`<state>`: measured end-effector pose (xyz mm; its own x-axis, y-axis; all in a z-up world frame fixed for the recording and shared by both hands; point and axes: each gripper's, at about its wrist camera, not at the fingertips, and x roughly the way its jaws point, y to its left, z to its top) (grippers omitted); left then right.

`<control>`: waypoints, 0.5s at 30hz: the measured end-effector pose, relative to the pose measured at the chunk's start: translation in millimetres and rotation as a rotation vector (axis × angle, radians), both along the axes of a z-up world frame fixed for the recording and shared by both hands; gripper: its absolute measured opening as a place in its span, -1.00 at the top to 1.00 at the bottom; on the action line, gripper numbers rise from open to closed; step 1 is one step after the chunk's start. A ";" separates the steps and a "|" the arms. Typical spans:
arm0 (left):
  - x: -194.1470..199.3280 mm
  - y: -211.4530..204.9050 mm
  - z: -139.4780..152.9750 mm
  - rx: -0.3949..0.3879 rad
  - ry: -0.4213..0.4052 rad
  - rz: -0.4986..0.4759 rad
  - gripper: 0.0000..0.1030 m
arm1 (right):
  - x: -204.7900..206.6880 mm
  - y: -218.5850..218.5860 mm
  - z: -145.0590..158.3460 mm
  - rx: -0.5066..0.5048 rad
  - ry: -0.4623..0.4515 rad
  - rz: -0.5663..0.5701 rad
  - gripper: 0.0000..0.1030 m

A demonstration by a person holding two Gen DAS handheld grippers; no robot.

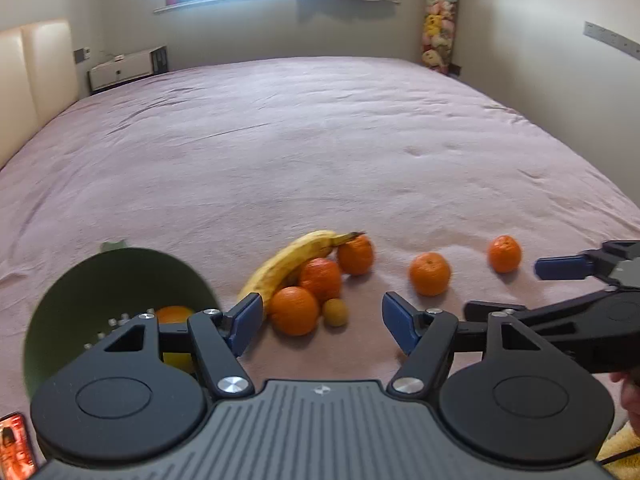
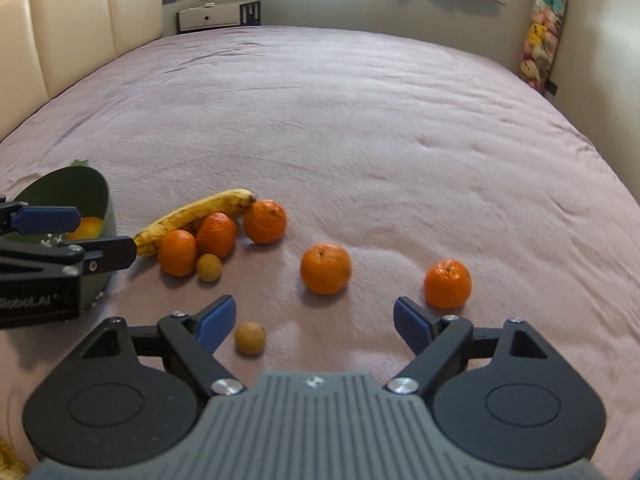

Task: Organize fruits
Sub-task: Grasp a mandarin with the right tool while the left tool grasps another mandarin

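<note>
A green bowl (image 1: 120, 276) lies at the left on the pink bedspread with an orange (image 1: 174, 314) inside; it also shows in the right wrist view (image 2: 80, 192). Beside it lie a banana (image 1: 292, 258), three oranges (image 1: 296, 310) and a small brown fruit (image 1: 335, 312). Two more oranges (image 1: 430, 273) (image 1: 505, 253) lie apart to the right. Another small brown fruit (image 2: 250, 338) lies just ahead of my right gripper (image 2: 314, 322), which is open and empty. My left gripper (image 1: 322, 320) is open and empty, just short of the fruit cluster.
The bed's pink cover (image 2: 360, 120) stretches far ahead. A cream headboard (image 2: 80, 20) is at the left, a white cabinet (image 2: 218, 16) at the back, a hanging toy holder (image 2: 542, 24) at the right. A phone (image 1: 16, 448) lies at the lower left.
</note>
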<state>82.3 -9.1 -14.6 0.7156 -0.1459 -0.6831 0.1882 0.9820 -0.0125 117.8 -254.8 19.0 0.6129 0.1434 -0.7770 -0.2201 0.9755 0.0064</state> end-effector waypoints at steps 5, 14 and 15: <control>4.7 -4.4 -12.0 -0.058 0.019 -0.021 -0.56 | 9.4 -5.7 -8.1 0.011 0.007 -0.021 -0.41; 20.0 -3.8 -31.1 -0.064 0.064 0.049 -0.47 | 21.9 -5.4 -17.2 -0.071 -0.020 0.010 -0.21; 21.2 -4.5 -31.5 -0.075 0.066 0.050 -0.46 | 23.8 -7.7 -18.4 -0.087 -0.023 0.002 -0.21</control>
